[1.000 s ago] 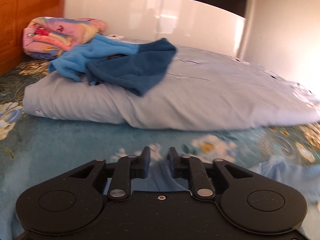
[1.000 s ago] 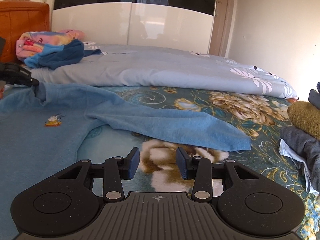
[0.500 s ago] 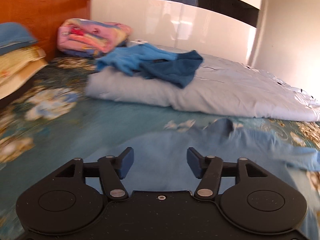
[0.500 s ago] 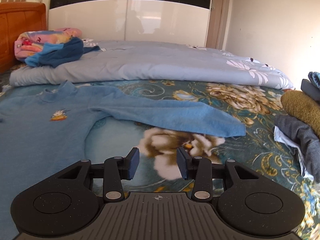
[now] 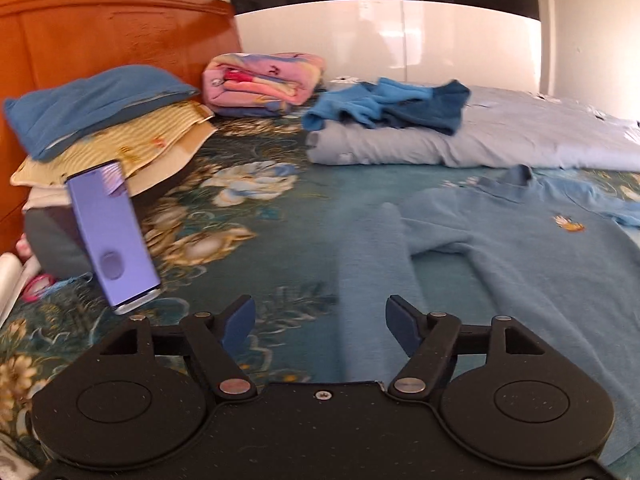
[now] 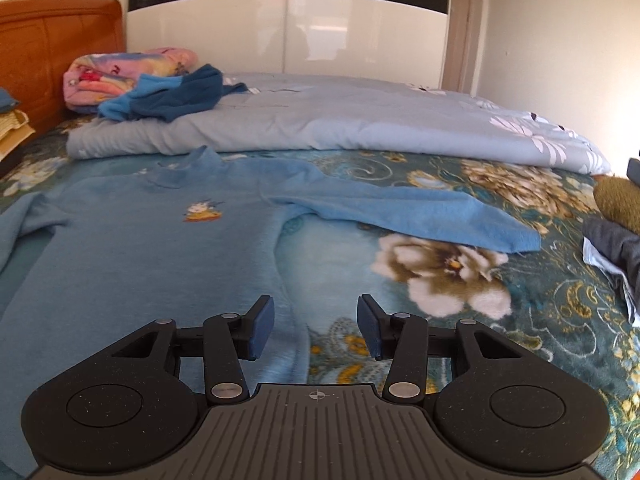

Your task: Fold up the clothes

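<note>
Left claw point(image 5: 320, 326) now wider, above flat fuzzy blue sweater point(image 5: 520, 256).

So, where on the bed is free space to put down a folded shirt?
Bare bedspread lies between the phone and the light blue sweater, and between its right sleeve and the dark clothes pile. The headboard side, with pillows, is crowded.

left gripper point(image 5: 320, 322) open wide, right gripper point(image 6: 316, 326) (empty) — parted
</note>
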The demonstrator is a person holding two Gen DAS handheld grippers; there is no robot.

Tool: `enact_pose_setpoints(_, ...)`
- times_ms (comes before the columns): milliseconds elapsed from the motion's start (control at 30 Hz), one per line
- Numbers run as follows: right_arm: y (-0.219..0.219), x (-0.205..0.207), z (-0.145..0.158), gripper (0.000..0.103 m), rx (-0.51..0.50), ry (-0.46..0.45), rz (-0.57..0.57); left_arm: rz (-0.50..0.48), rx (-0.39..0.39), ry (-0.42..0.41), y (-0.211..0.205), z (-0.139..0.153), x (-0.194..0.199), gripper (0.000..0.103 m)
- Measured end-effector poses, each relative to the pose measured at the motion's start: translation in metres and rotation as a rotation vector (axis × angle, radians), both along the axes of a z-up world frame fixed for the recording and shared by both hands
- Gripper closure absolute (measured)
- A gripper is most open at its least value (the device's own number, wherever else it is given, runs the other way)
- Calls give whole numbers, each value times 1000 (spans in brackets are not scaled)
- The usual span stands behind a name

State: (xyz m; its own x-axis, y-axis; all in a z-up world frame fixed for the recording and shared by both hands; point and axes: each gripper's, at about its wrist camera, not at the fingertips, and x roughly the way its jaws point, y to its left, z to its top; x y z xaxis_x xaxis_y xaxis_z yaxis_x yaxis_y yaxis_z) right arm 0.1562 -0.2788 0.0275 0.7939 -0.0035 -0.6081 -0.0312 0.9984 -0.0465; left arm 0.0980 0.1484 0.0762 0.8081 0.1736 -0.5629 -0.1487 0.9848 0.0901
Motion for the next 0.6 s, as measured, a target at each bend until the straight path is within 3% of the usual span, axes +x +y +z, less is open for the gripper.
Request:
enact_pose_setpoints(200, 17, -6, 12, 61, 2, -11, 16, -142, -126, 39, -22, -29, 3, 33)
enact_pose_setpoints(267, 23, -11, 15, 58, -16, -9, 35, -167, -132, 69, -35, -44, 10, 33)
enact_pose_setpoints(300, 24, -14, 16, 49, -26, -6, 44, -178, -134, 84, -42, -51, 13, 33)
enact_pose_setpoints(333, 25, -17, 17, 47, -36, -6, 51, -175, -122, 93, -44, -56, 16, 33)
enact_pose_setpoints(500, 20, -28, 21, 47, -58, -6, 38, -164, -109, 136, -47, -78, 25, 34)
enact_pose_setpoints(533, 18, -29, 22, 47, -51, -5, 29, -169, -107, 127, -46, -79, 23, 37)
enact_pose_setpoints(600, 15, -31, 22, 47, -44, 0, 13, -161, -88, 115, -44, -81, 21, 56)
